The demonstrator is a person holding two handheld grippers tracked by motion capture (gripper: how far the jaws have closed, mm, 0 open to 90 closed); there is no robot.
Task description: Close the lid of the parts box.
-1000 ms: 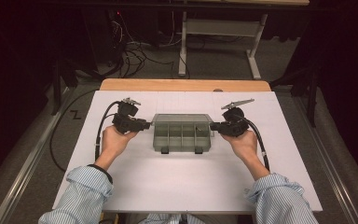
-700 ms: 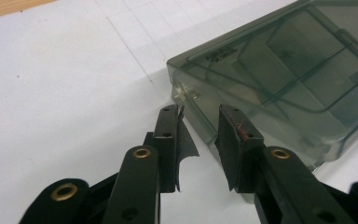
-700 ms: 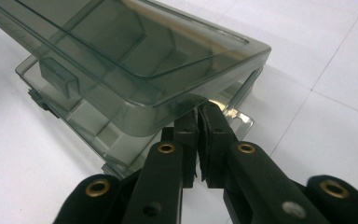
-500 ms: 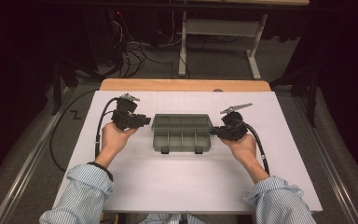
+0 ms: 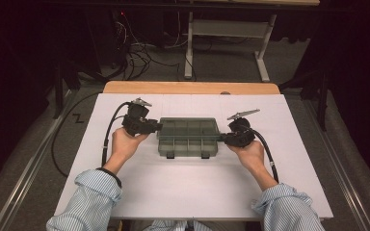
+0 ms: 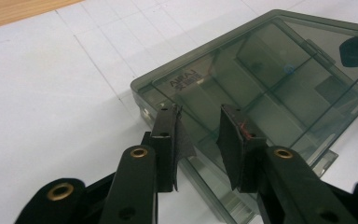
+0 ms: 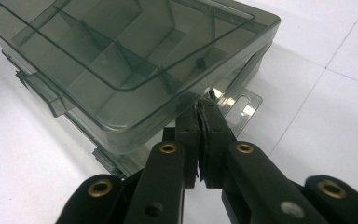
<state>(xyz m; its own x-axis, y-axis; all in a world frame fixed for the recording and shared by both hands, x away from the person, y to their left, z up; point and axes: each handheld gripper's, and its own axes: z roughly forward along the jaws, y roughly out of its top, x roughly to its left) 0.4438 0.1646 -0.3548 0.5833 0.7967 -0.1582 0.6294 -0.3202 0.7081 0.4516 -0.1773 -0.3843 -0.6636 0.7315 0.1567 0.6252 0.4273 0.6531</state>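
Observation:
A smoke-grey see-through compartment box (image 5: 188,135) lies shut on the white sheet, mid-table. My left gripper (image 5: 157,127) is at its left end. In the left gripper view the jaws (image 6: 198,126) stand apart over the end rim of the box (image 6: 270,79) and have just been opening. The rim lies in the gap, and the pads do not press on it. My right gripper (image 5: 223,138) is at the right end. There its jaws (image 7: 204,109) are shut together, tips against the end wall of the box (image 7: 112,51), beside a clear hang tab (image 7: 242,109).
The white sheet (image 5: 188,197) covers the table, with a wooden strip (image 5: 188,87) at its far edge. Two latches (image 5: 170,155) face me on the box front. Cables trail from both grippers. Beyond the table, loose wires and a metal frame (image 5: 260,53) are on the floor.
My right gripper has slid slightly toward me along the box's right end. The box and my left hand have stayed in place.

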